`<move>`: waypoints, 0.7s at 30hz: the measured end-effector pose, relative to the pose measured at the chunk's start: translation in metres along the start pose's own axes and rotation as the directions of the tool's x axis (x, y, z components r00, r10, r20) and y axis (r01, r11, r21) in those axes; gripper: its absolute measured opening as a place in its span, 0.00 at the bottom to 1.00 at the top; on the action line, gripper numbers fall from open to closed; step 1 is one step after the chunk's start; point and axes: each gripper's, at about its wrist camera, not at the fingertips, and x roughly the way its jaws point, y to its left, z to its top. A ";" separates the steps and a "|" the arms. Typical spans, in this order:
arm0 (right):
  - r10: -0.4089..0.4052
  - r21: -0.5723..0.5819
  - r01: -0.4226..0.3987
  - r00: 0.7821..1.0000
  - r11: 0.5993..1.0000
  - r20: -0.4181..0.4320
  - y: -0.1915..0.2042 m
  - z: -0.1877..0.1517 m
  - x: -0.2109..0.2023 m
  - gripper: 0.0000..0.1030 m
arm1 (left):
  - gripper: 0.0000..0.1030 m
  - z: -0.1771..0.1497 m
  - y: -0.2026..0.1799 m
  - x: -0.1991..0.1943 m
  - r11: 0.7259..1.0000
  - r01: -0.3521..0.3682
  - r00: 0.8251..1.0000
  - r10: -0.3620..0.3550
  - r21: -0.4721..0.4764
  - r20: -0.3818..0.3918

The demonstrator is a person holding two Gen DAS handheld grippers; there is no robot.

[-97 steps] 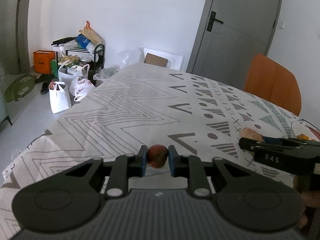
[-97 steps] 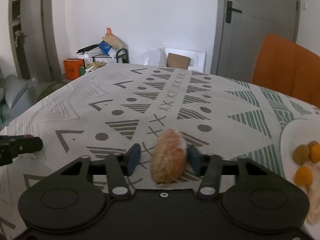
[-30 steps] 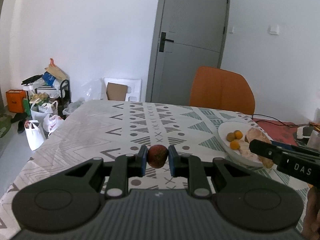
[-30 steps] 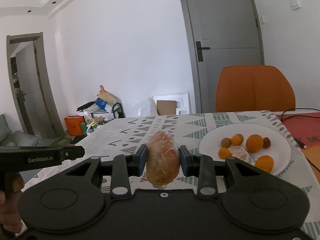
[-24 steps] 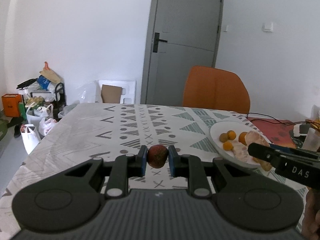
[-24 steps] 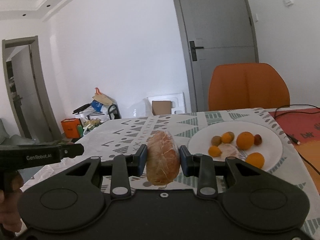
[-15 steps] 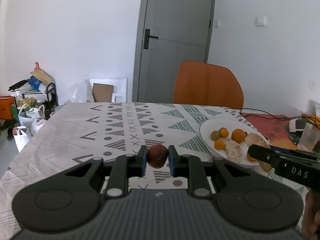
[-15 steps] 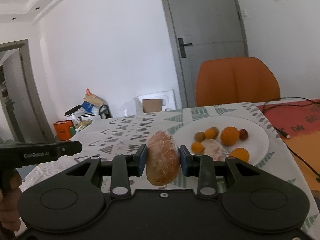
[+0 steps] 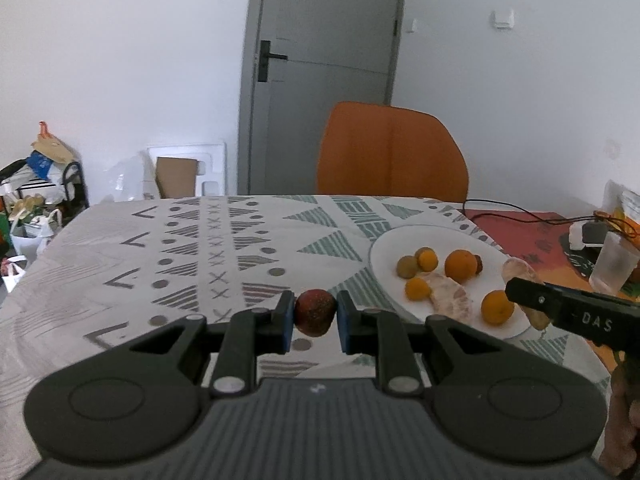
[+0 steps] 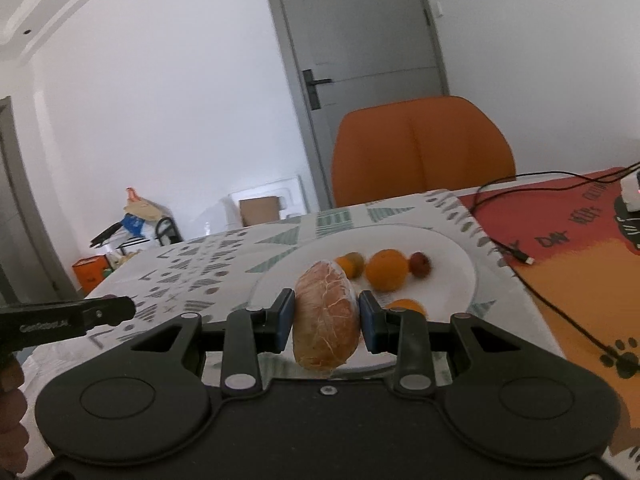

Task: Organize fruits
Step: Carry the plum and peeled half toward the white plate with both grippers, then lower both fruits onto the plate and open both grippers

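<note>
Both tongs have swung toward the white plate (image 9: 384, 248): left tongs (image 9: 314, 322) grip a dark-red fruit (image 9: 315, 312), right tongs (image 10: 326, 322) a peeled citrus segment (image 10: 325, 320), ready for placing.

Counts: 1 plate (image 9: 384, 248). 4 oranges on it, first (image 9: 460, 266). 1 green fruit (image 9: 407, 267). 2 red fruits: one on plate (image 9: 478, 264), one in left tongs (image 9: 315, 312). 2 peeled segments: (image 9: 448, 298), (image 10: 326, 314). 1 chair (image 9: 390, 154).

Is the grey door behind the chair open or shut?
Shut: the door sits flush in its frame, with no gap showing.
</note>
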 end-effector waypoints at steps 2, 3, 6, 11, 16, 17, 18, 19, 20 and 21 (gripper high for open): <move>-0.022 0.010 0.022 1.000 1.000 0.004 -0.006 0.003 0.005 0.32 | 0.20 0.003 -0.005 0.006 1.000 0.015 1.000 -0.015 0.015 -0.003; -0.030 0.013 0.030 1.000 0.999 0.008 -0.008 0.004 0.006 0.32 | 0.20 0.005 -0.007 0.010 0.999 0.023 1.000 -0.023 0.023 -0.005; -0.054 0.026 0.053 0.998 0.998 0.016 -0.016 0.008 0.012 0.32 | 0.20 0.009 -0.015 0.022 0.998 0.039 0.999 -0.038 0.041 -0.020; -0.072 0.042 0.071 0.997 0.997 0.027 -0.027 0.012 0.020 0.32 | 0.20 0.015 -0.033 0.040 0.995 0.061 0.997 -0.058 0.081 -0.044; -0.089 0.062 0.087 0.995 0.994 0.033 -0.035 0.014 0.026 0.35 | 0.20 0.020 -0.044 0.049 0.993 0.075 0.997 -0.071 0.096 -0.042; -0.098 0.069 0.096 0.994 0.993 0.037 -0.036 0.014 0.026 0.37 | 0.20 0.021 -0.046 0.052 0.992 0.075 0.996 -0.071 0.097 -0.044; -0.100 0.070 0.097 0.994 0.993 0.041 -0.036 0.014 0.025 0.38 | 0.20 0.021 -0.047 0.054 0.992 0.076 0.996 -0.071 0.098 -0.047; -0.096 0.071 0.093 0.994 0.993 0.044 -0.037 0.013 0.023 0.43 | 0.20 0.022 -0.049 0.056 0.992 0.076 0.996 -0.072 0.100 -0.048; -0.095 0.073 0.092 0.994 0.993 0.047 -0.038 0.012 0.021 0.50 | 0.20 0.022 -0.051 0.059 0.992 0.077 0.996 -0.072 0.102 -0.050; -0.099 0.075 0.095 0.994 0.993 0.051 -0.039 0.012 0.018 0.53 | 0.20 0.023 -0.052 0.061 0.992 0.078 0.996 -0.073 0.104 -0.052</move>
